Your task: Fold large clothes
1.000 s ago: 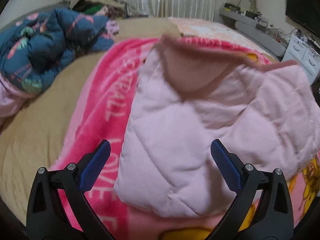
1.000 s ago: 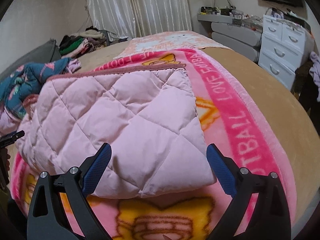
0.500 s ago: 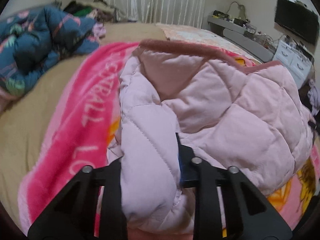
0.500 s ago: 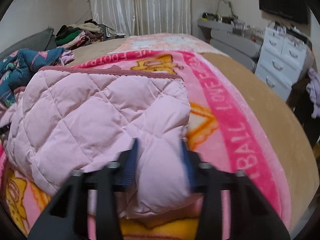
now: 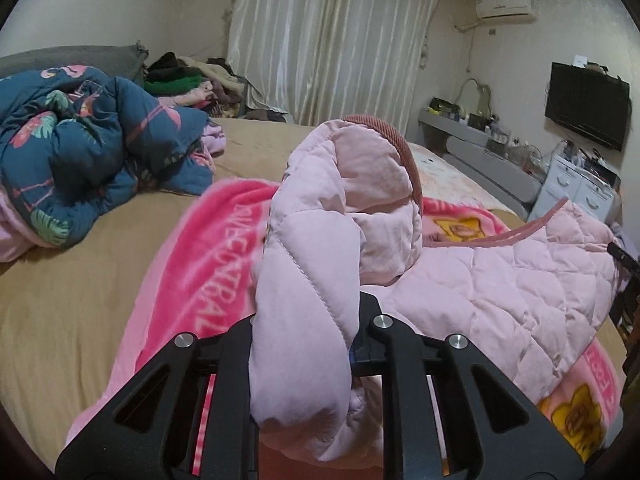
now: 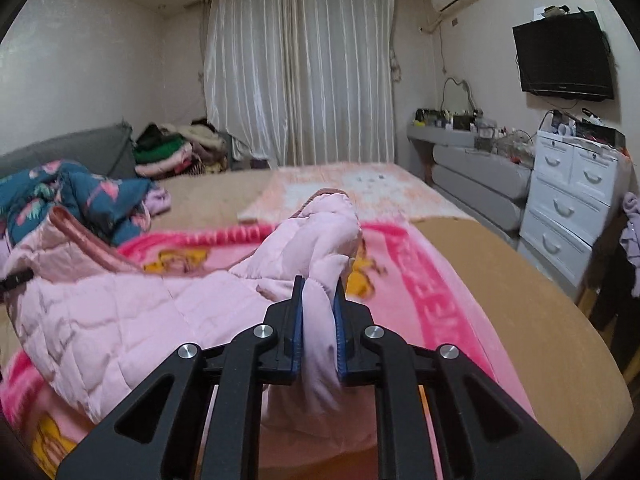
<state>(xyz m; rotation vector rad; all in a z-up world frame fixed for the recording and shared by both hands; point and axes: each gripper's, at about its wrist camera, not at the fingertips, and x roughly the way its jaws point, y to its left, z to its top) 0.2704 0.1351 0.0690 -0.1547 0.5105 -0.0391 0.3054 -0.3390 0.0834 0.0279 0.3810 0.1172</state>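
A pale pink quilted jacket (image 5: 500, 280) with a dusty-rose trim lies on a bright pink printed blanket (image 5: 200, 256) on the bed. My left gripper (image 5: 308, 320) is shut on the jacket's near left corner and holds it lifted off the blanket; the fabric bulges over and hides the fingertips. In the right wrist view my right gripper (image 6: 318, 320) is shut on the jacket's (image 6: 132, 320) near right corner, raised too, with cloth pinched between the blue pads (image 6: 297, 328). The jacket's middle sags between both grippers.
A crumpled dark blue floral quilt (image 5: 80, 152) lies at the bed's left. A clothes pile (image 6: 176, 148) sits by the curtains. White drawers (image 6: 568, 200) and a grey shelf (image 6: 472, 168) stand at the right, a wall TV (image 6: 564, 60) above. The tan sheet (image 6: 532, 320) borders the blanket.
Both grippers went from open around the jacket's near edge to shut on its two corners, then lifted them up off the blanket; the views tilted up toward the room.
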